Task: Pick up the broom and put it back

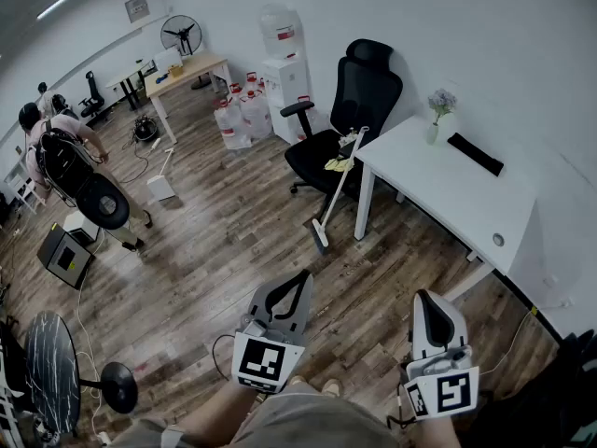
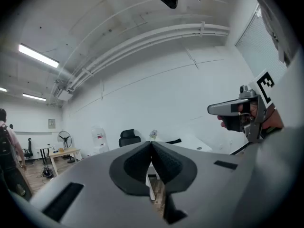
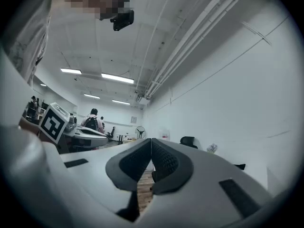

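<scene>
Currently left tongs (image 1: 297, 284) and right tongs (image 1: 426, 299) both closed, empty; broom (image 1: 340, 189) propped beside table (image 1: 448, 185), well apart. Next: approach, open.

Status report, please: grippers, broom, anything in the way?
Left gripper shut, empty; right gripper shut, empty. Broom leans at white table corner, untouched. Black chair right beside it.

left tongs (image 1: 300, 280): grey shell, black pads (image 2: 137, 167); right tongs (image 1: 425, 299): same (each bears a black-white marker cube (image 1: 264, 359)) | trousers (image 1: 308, 423): khaki
</scene>
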{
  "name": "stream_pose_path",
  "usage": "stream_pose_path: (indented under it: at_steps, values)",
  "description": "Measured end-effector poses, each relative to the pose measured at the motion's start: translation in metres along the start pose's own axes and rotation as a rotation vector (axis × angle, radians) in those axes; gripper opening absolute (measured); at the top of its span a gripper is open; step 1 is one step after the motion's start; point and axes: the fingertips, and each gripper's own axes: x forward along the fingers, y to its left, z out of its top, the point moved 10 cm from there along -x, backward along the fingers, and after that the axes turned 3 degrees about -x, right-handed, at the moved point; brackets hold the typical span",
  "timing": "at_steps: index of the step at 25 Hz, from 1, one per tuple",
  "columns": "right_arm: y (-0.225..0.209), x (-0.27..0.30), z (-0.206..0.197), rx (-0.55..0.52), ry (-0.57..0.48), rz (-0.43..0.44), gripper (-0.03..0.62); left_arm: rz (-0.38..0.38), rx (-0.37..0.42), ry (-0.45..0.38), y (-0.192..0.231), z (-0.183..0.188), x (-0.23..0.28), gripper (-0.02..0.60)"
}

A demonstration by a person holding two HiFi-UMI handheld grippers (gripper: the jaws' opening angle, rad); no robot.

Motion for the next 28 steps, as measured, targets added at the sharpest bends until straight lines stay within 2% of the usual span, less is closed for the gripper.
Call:
stream_pose_path:
  at_steps: [15,24,27,28]
  values:
    - [-0.015,0.002,-0.004,0.019,-0.011,-0.002,0.029,-0.009,-0.045,-0.007,-0.008,0.001,0.008,0.015]
    - [-0.027,0.002,-0.01,0.027,-0.011,0.005,0.029,-0.017,-0.034,-0.01,-0.017,0.003,0.018,0.015]
    - [-0.029,0.006,-0.014,0.024,-0.01,0.008,0.029,0.002,-0.065,-0.065,-0.013,0.004,0.02,0.019]
    - [-0.031,0.008,-0.015,0.021,-0.01,0.008,0.029,-0.001,-0.075,-0.085,-0.014,0.005,0.022,0.171]
